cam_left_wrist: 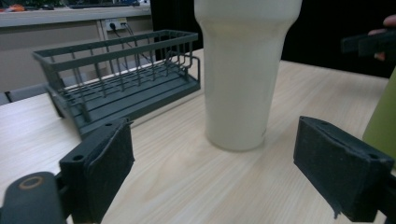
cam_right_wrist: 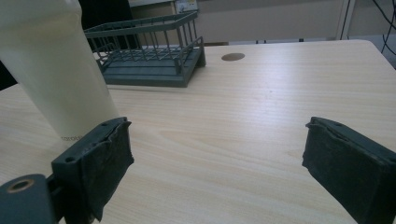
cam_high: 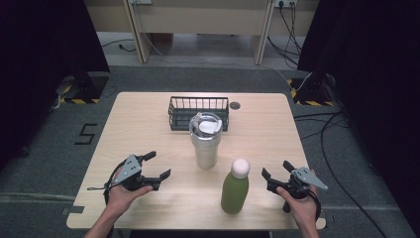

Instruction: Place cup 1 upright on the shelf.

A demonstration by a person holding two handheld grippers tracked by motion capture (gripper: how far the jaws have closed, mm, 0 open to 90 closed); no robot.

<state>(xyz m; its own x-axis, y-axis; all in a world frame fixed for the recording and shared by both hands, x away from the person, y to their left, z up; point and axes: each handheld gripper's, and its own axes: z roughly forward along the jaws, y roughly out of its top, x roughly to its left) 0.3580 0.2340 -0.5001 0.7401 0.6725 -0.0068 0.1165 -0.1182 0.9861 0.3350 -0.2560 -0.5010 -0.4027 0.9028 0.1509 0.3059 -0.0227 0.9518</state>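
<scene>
The green bottle stands upright near the front edge of the table, right of centre, its long axis vertical and its white cap on top. The right gripper rests just right of it, jaws wide apart with nothing between them, so the bottle lies to that gripper's left and a little nearer the front. The left gripper sits toward the front left, jaws also wide and empty, pointing at the tumbler. The tumbler stands upright at the table's middle, lid on, between the bottle and the basket at the back edge. By my reading the right hand is nearer the bottle and the left nearer the tumbler; a grasp on either would come in level from the side, across the vertical axis.

The tabletop is pale wood, bare around the 3 things. Beyond it lie grey floor, loose cables and dark curtains on both sides.
</scene>
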